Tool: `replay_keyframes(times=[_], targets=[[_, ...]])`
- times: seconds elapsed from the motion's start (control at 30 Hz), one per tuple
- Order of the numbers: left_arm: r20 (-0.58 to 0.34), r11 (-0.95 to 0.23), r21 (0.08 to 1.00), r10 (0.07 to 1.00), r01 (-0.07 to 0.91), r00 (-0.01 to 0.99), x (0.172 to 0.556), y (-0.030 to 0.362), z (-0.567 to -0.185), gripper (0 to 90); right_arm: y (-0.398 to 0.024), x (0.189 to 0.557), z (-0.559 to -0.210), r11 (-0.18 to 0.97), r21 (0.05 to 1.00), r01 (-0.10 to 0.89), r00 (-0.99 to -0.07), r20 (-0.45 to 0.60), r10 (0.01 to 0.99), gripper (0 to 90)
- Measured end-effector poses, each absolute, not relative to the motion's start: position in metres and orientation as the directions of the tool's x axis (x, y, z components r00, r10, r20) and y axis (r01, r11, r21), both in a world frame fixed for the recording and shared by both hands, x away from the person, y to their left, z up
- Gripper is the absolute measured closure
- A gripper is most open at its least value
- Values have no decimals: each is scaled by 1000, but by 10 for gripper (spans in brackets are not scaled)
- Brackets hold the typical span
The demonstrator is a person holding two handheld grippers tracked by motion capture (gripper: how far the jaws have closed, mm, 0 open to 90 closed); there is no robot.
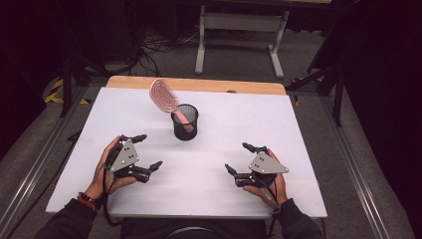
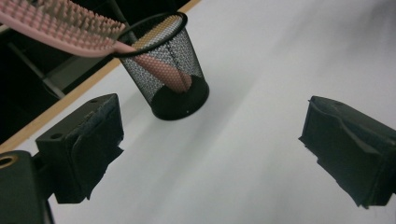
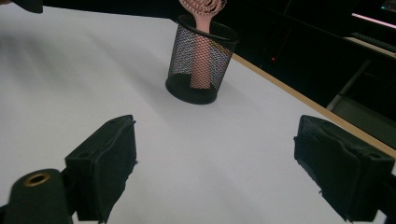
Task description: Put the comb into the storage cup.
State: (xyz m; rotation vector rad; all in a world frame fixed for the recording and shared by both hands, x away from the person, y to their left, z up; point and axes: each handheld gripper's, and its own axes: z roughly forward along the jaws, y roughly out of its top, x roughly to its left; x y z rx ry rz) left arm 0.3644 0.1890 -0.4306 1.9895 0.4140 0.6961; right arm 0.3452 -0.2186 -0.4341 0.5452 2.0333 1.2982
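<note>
A pink hairbrush (image 1: 164,95) stands handle-down in a black mesh cup (image 1: 185,122) near the middle of the white table (image 1: 298,149), its head leaning out to the upper left. The left gripper view has the cup (image 2: 170,70) and the brush (image 2: 60,23) ahead of wide-apart jaws. In the right gripper view the cup (image 3: 201,60) holds the brush handle (image 3: 201,60). My left gripper (image 1: 143,152) rests open at the front left, holding nothing. My right gripper (image 1: 238,158) rests open at the front right, also with nothing in it. Both lie well short of the cup.
The table's wooden far edge (image 1: 199,84) runs behind the cup. Beyond it stand a white desk frame (image 1: 239,35) and cables on the floor. Metal rails (image 1: 358,169) flank both sides of the table.
</note>
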Motion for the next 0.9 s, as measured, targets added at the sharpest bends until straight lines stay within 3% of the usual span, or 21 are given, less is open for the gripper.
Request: replay_keyframes(times=[0.53,0.9], targets=[[253,-474,879,562,56,788,354,217,-455,59,-217,347,-439,426,905,16,-707,-291,645,131],[168,-367,925,633,102,756,348,247,-458,52,-220,349,-441,423,905,38,-711,-273,648,66]])
